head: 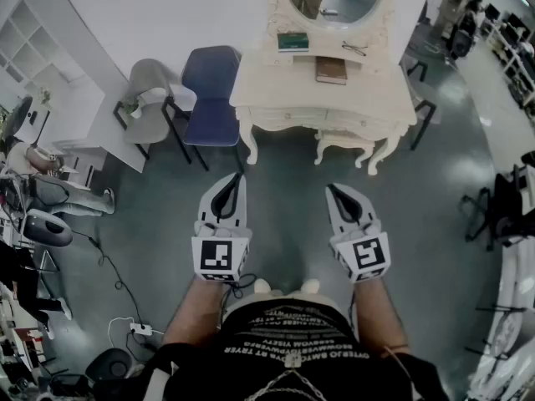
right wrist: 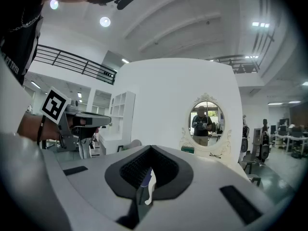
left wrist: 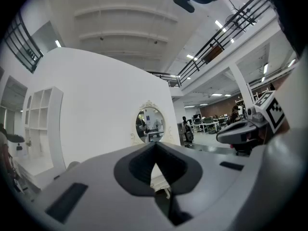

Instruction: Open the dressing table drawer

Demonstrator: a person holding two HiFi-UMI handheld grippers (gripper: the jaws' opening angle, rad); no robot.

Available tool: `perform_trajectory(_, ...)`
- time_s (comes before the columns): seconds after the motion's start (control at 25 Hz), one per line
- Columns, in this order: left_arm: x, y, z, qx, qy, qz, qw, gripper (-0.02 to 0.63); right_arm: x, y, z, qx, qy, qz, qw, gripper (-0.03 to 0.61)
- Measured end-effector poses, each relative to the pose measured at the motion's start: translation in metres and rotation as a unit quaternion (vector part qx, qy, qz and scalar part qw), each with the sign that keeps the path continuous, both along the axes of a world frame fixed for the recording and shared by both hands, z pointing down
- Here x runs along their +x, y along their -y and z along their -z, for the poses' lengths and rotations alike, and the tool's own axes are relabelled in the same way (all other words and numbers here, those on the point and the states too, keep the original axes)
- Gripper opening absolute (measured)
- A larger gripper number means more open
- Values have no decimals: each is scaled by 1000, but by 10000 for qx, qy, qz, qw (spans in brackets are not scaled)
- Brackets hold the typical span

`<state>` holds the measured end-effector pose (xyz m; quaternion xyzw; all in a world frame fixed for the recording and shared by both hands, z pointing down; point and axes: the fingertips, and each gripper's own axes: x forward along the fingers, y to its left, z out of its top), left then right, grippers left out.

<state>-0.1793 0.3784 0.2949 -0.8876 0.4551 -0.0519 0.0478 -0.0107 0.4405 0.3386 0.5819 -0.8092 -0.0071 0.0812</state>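
The left gripper (head: 236, 178) and right gripper (head: 333, 189) are hovering clenched and empty, with the dressing table (head: 372, 98) standing well ahead.

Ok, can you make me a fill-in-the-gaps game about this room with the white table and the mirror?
1. The chair closest to the dressing table is coloured ____.
2. Near the brown book on the dressing table lies a pair of ____.
3. The left gripper and the right gripper are both shut and hold ____.
Missing words: blue, glasses, nothing.
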Motion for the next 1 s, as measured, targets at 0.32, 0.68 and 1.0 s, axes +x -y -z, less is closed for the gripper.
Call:
perform_trajectory(0.32,-43,6,-9,93,260,-199,9994,3,-45,3,2,-3,24,-99,9999,2)
perform_trajectory(0.68,-80,6,-9,141,235,-429,9987,3,-88,2,8,87,-42,-269,9996,3)
perform_trajectory(1.0,-102,12,-20,-29,143,-431,9990,3,-105,1,0,-3,-115,-320,9994,3)
